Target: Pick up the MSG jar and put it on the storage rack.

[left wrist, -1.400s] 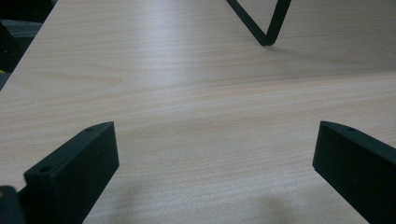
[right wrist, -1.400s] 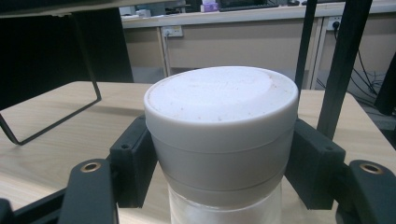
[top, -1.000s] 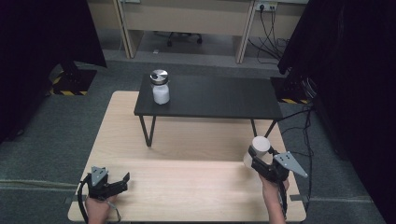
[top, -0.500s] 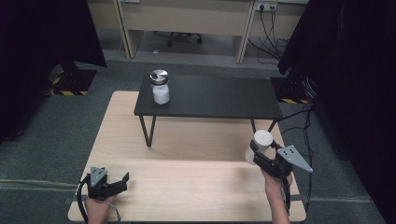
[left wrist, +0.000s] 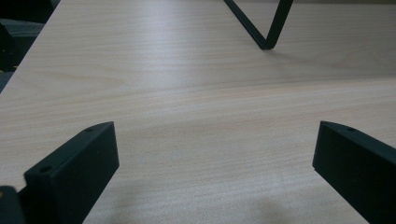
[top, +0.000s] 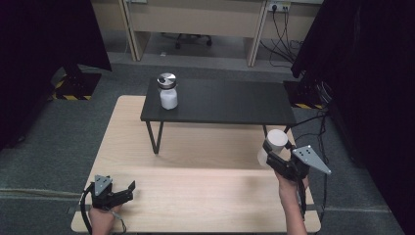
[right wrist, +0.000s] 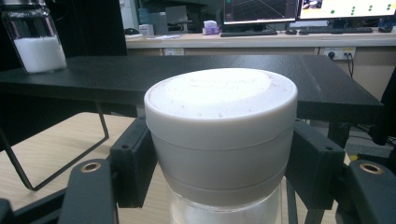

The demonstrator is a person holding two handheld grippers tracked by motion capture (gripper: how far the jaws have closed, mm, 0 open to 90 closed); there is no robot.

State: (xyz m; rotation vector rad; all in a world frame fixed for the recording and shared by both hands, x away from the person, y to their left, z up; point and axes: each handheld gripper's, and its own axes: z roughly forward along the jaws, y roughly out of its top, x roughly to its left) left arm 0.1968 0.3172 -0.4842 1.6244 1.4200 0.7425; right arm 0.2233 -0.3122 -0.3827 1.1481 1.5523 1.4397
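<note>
High view: a pale wooden table [top: 195, 196] fills the foreground, and on its far part stands a low black shelf [top: 230, 103] on thin metal legs. At the shelf's left end sits a glass jar with a silver lid [top: 167, 91], about half full of white grains. The right gripper [top: 272, 155] is raised over the table's right edge, near the shelf's front right corner, and it carries a white-lidded jar [top: 272, 147] tilted slightly toward the left. The left gripper [top: 128, 190] rests low at the table's near left corner, pointing to the right across the wood.

In the right gripper view the white-lidded jar [right wrist: 222, 135] stands close before the camera, with the two black jaws pressed against its sides just under the lid; clear glass shows below the lid, though its contents are too blurred to make out. Behind it run the black shelf [right wrist: 187, 79] and, at upper left, the glass jar with a silver lid [right wrist: 35, 42]. Monitors [right wrist: 299, 9] and a keyboard sit on a desk farther back.

In the left gripper view the jaws stand wide apart over bare table [left wrist: 196, 121] with nothing between them; one of the shelf's legs [left wrist: 261, 28] touches the wood ahead.
</note>
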